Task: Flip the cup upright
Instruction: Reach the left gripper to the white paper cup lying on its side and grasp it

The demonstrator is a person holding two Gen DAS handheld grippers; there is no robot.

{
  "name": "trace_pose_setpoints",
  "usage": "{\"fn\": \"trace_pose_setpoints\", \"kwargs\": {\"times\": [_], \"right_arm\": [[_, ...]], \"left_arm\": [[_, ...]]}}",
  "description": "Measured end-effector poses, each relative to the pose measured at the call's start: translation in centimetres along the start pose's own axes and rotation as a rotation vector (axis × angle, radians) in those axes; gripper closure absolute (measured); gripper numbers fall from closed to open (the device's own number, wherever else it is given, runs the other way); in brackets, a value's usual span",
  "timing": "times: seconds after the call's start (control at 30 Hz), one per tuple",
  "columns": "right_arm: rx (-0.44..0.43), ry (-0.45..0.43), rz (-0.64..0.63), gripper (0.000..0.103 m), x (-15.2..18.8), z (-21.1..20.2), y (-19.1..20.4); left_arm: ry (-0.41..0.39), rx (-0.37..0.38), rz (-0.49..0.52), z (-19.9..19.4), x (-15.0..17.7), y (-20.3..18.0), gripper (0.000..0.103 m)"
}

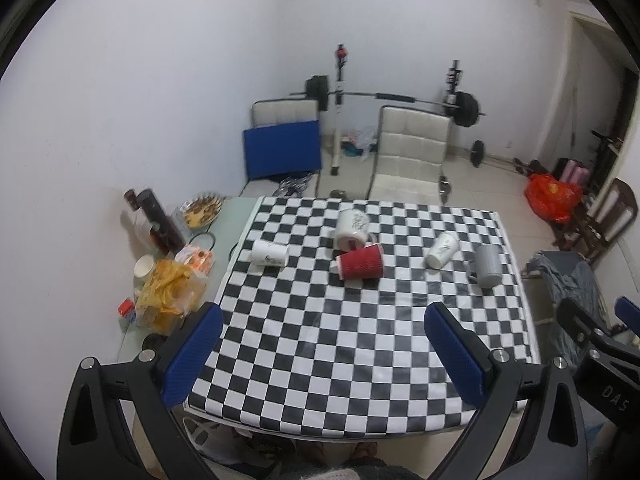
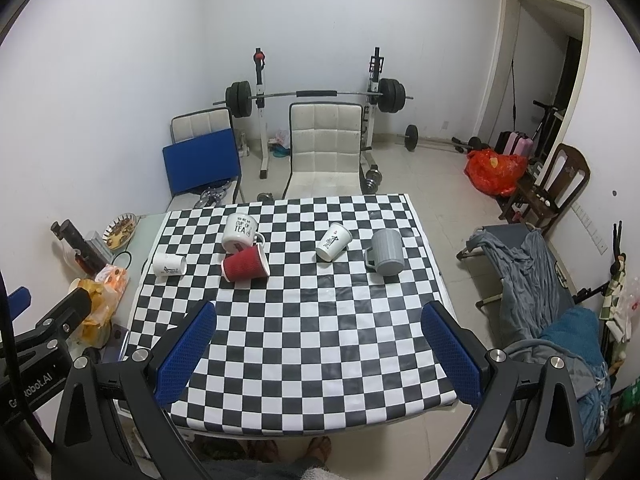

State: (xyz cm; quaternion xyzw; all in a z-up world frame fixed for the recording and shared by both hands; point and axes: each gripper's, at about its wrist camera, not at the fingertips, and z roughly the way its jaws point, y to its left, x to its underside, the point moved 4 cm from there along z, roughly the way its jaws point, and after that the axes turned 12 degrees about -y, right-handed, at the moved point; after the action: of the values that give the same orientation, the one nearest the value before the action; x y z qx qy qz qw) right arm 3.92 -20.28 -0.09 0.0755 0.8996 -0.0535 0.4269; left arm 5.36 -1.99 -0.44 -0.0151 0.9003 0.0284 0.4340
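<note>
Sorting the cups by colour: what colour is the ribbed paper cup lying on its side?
Red ribbed paper cup, clearest in the right wrist view.

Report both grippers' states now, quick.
Left gripper: open, holding nothing, above the near part of the checkered table.
Right gripper: open, holding nothing, also short of the cups.

Both fisheye views looked down and forward from above the near edge of the black-and-white checkered tablecloth (image 1: 360,340) (image 2: 320,320), set well back from the cups. Left view sat further left; right view further right. Shared: whole tabletop, white padded chair (image 1: 412,152) (image 2: 324,148), barbell rack (image 1: 340,92) (image 2: 316,94).
</note>
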Motion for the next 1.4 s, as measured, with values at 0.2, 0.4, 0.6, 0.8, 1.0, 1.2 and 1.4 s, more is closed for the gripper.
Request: {"fn": "trace_pose_setpoints", "kwargs": {"times": [0.2, 0.4, 0.6, 0.8, 1.0, 1.2, 1.4], "right_arm": [[-0.036, 0.079, -0.017, 0.000, 2.2, 6.2, -0.1], [-0.094, 0.189, -0.085, 0.000, 6.2, 13.9, 2.3], [-0.142, 0.301, -0.183, 0.000, 10.7, 21.1, 7.4], [-0.170, 0.429, -0.251, 0.000, 13.9, 27.9, 12.9], [-0.164, 0.492, -0.304, 0.000, 13.5, 33.6, 18.6], [-0.166, 0.491, -0.330, 0.000, 10.2, 39.2, 24.4], [-0.133, 0.488, -0.354, 0.000, 7.5, 45.0, 29.4]], "left_arm": [[0.092, -0.161, -0.029, 5.1, 2.8, 1.2, 0.000], [0.202, -0.281, -0.059, 10.3, 6.4, 4.4, 0.000], [0.299, -0.344, -0.085, 14.9, 9.1, 7.6, 0.000], [0.404, -0.353, -0.112, 20.7, 10.5, 10.6, 0.000], [0.502, -0.318, -0.186, 27.1, 10.4, 13.8, 0.000], [0.575, -0.271, -0.302, 34.1, 9.0, 17.0, 0.000], [0.685, -0.110, -0.604, 40.4, 9.6, 18.6, 0.001]]}}
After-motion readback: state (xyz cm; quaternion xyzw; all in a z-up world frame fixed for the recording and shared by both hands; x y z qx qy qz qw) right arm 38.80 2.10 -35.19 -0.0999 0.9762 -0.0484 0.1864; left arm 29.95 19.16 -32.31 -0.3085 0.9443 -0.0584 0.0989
